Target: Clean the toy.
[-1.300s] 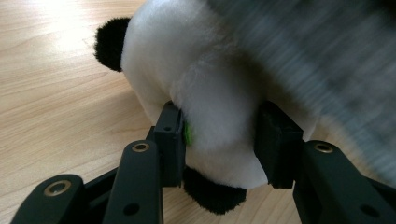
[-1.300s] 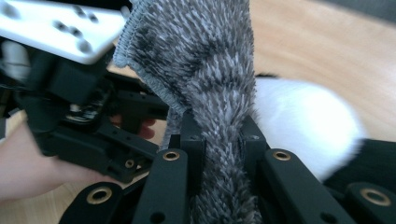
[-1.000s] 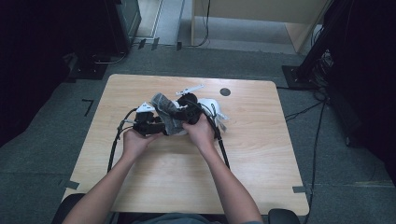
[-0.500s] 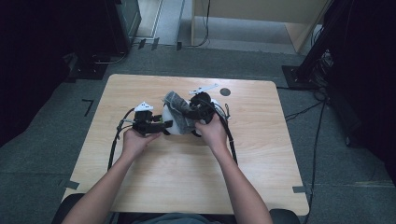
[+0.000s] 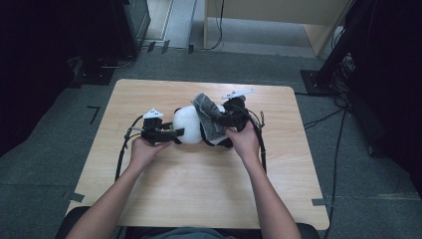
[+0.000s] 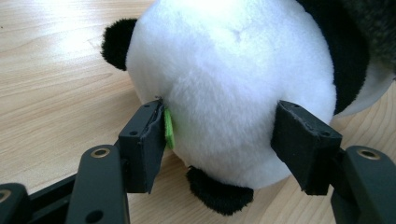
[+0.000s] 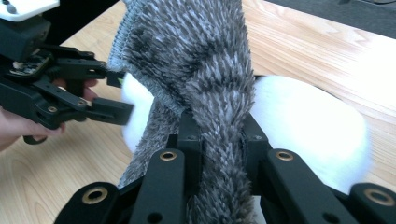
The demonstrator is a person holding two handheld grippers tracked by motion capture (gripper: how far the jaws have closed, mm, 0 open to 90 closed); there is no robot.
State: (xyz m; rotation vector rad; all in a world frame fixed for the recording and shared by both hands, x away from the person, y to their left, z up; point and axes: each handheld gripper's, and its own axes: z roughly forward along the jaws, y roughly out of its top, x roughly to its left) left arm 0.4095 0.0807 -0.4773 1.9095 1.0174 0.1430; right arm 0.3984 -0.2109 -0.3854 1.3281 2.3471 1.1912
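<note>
Rightward since earlier, my right claw (image 7: pixel 219 140) pinches the grey scarf (image 7: pixel 205 60); left claw (image 6: pixel 224 140), jaws just opening, brackets the panda (image 6: pixel 233 79) loosely. I'd pull gently.

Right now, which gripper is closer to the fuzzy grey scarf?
Right. The right gripper is clamped on the grey scarf draped over the panda. The left gripper sits at the panda's white head, jaws just opened, apart from the scarf.
</note>
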